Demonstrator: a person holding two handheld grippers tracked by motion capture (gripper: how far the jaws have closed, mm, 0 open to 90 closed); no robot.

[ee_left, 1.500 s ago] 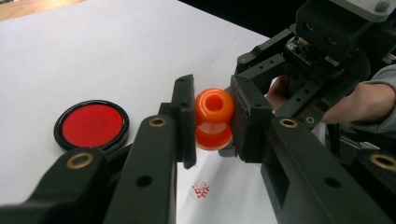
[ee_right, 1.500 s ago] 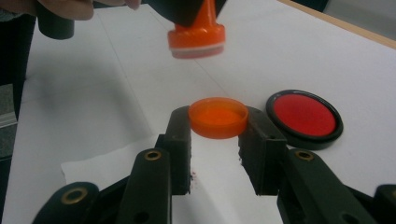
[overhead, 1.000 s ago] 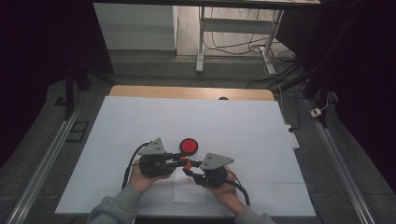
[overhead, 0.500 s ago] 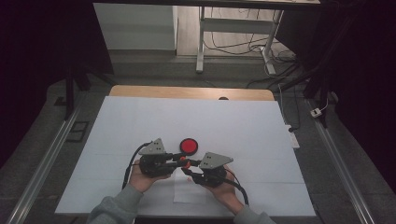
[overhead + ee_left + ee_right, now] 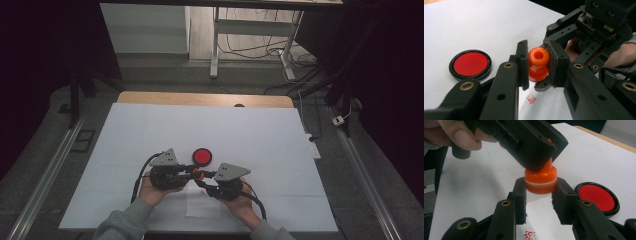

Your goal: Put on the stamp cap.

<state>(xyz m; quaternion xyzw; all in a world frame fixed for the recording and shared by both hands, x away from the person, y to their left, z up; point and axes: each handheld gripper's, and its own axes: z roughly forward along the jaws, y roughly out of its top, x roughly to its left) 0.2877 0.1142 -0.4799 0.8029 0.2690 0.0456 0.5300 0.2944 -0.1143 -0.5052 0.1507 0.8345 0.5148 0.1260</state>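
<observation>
one orange stamp (image 5: 538,64) sits between both grippers, lifted just off the bench (image 5: 150,130) near its front edge, a little in from the middle. the left gripper (image 5: 537,63) has its fingers (image 5: 522,62) closed narrow on the knobbed handle end, while the right gripper (image 5: 540,191) has its fingers (image 5: 520,192) clamped on the wider round base, where a pale seam rings the body. so the stamp's long axis runs from one set of fingers to the other, roughly along the front edge of the bench as seen from above (image 5: 198,175), and any pull to part cap from body would have to go along that line; i'd judge the two hands equally close, since each is already on its own end. just behind the stamp, toward the far edge, lies one round ink pad (image 5: 202,156), red in a black rim, flat on the bench and apart from both grippers. under the hands lies one small sheet of paper (image 5: 210,205), close to the front edge, and it carries one red stamped mark (image 5: 529,235), seen directly below the right gripper's fingers. two grippers, two hands, one stamp, one pad, one sheet, one mark.
</observation>
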